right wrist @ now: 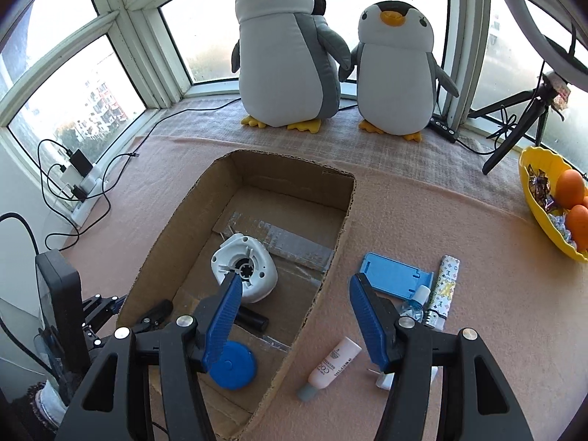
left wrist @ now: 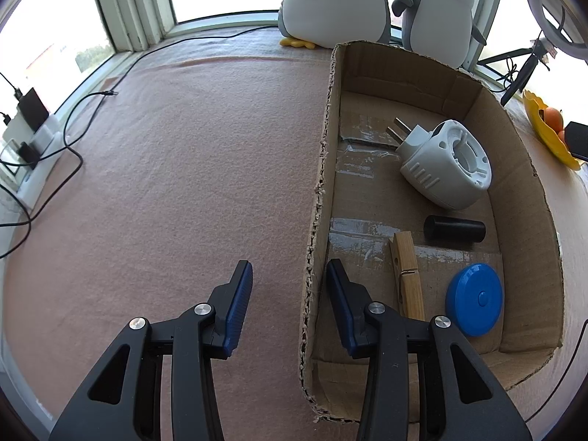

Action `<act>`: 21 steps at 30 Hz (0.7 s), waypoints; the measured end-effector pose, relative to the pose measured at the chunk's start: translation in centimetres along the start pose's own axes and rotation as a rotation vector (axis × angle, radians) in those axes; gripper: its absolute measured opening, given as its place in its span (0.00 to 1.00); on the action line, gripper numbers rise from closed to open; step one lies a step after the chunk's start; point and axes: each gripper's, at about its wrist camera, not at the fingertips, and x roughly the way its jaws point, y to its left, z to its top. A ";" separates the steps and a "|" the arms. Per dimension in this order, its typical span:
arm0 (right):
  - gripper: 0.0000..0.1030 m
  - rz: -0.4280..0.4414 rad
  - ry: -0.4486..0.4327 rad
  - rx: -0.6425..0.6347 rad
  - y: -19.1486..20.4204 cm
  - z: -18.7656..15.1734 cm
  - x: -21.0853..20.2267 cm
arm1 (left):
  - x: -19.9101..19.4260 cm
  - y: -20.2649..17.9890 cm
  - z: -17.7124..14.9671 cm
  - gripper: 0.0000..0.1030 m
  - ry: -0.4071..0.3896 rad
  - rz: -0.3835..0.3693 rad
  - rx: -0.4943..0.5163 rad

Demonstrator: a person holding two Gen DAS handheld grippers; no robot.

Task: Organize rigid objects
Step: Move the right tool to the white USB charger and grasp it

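Note:
A cardboard box lies on the pink cloth. Inside it are a white plug-in device, a black cylinder, a wooden clothespin and a blue round disc. My left gripper straddles the box's left wall, one finger inside and one outside, pads apart from the wall. My right gripper hangs open and empty above the box's right wall, over the blue disc. Right of the box lie a blue phone stand, a patterned tube, a small bottle and a cream tube.
Two plush penguins stand on the windowsill behind the box. A yellow bowl with oranges sits at the far right, beside a black tripod. A power strip with chargers and cables runs along the left edge.

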 end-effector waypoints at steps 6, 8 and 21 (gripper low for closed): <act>0.55 -0.054 0.005 0.082 -5.1 -1.7 -2.5 | 0.0 0.1 0.0 0.39 0.000 0.000 0.000; 0.55 -0.067 0.015 0.110 -6.6 -2.4 -2.7 | 0.0 0.1 0.0 0.39 0.000 0.000 0.001; 0.55 -0.069 0.139 -0.132 -6.9 -6.7 -0.1 | 0.0 0.2 0.1 0.39 0.001 0.005 0.008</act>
